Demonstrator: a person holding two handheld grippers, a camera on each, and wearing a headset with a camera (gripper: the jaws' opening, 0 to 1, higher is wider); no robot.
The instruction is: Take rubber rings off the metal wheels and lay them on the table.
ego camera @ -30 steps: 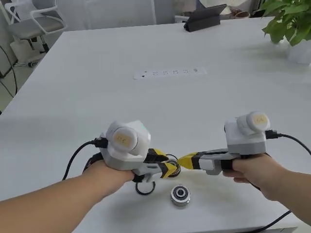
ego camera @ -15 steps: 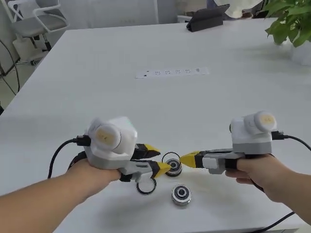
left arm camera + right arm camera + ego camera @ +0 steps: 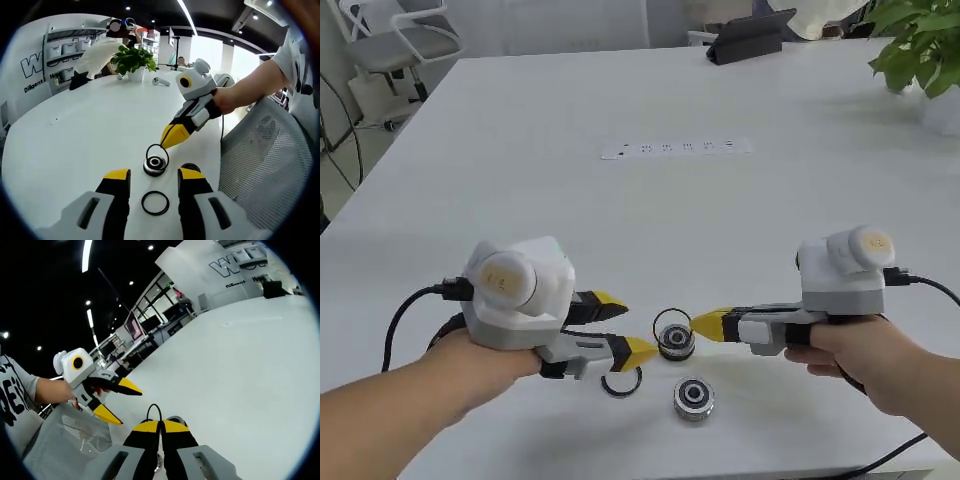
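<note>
Rubber ring [image 3: 156, 145] noted half-lifted off a metal wheel [image 3: 676, 342] near the front edge of the tabletop [image 3: 620, 220]. Its lower side appears caught on the wheel, though the contact is too small to confirm. The ring's upper arc is pinched in the closed right claw [image 3: 706, 325]. Left claw [image 3: 625, 326] is held open and empty, just beside the wheel. A second ring [image 3: 618, 395] is laid flat beneath it. A second wheel [image 3: 692, 397] is set close by.

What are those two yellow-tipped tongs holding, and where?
The right gripper pinches a rubber ring at its raised edge, above a metal wheel. The left gripper is open, holding nothing.
</note>
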